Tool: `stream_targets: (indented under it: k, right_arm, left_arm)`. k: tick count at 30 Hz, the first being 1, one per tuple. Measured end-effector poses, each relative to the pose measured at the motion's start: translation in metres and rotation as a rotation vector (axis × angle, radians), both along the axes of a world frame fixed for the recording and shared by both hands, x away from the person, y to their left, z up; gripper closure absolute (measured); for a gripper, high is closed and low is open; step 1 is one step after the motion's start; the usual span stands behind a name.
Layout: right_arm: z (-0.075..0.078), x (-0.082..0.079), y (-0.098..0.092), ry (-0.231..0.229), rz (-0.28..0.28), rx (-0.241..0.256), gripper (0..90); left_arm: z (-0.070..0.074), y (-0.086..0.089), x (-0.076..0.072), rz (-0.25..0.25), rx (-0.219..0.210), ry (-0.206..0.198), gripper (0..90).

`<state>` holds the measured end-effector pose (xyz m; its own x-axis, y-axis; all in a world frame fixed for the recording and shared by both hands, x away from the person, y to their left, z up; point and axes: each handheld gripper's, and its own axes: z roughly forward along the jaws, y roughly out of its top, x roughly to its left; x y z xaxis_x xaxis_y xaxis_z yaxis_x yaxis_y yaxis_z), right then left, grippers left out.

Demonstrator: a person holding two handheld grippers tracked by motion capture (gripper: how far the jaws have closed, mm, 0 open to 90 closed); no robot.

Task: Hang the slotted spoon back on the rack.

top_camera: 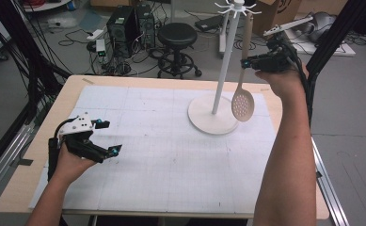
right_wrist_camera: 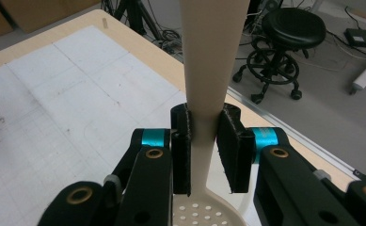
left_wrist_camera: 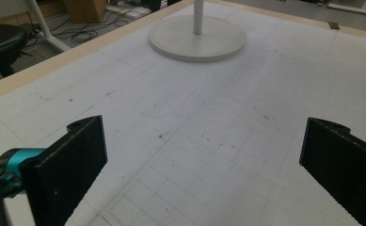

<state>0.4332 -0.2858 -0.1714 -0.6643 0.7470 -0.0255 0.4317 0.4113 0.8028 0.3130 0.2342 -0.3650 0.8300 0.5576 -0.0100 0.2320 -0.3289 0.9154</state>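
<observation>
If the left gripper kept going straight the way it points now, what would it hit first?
Probably the mat: the open left gripper points forward and down over it. On a shallower line it would reach the stand's round base, which lies ahead. Depth is hard to judge.

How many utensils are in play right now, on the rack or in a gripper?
1. A slotted spoon hangs bowl-down in the right gripper, which is shut on its handle, up beside the rack. The rack's hooks look bare; the left gripper is open.
</observation>
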Motion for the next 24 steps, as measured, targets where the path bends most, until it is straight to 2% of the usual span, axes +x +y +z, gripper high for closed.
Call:
stream_targets:
  k: [11, 14, 24]
  right_arm:
    - [-0.004, 0.003, 0.001, 0.000, -0.030, -0.005, 75.3]
    - [-0.006, 0.001, -0.001, -0.029, -0.015, 0.015, 66.8]
    - [0.002, -0.016, -0.007, -0.062, 0.023, 0.035, 59.4]
  left_arm:
    - [-0.001, 0.000, 0.000, -0.003, 0.007, 0.003, 1.7]
    - [-0.001, 0.000, 0.000, 0.001, 0.003, 0.005, 1.7]
    - [-0.001, -0.001, -0.001, -0.001, 0.008, 0.003, 1.7]
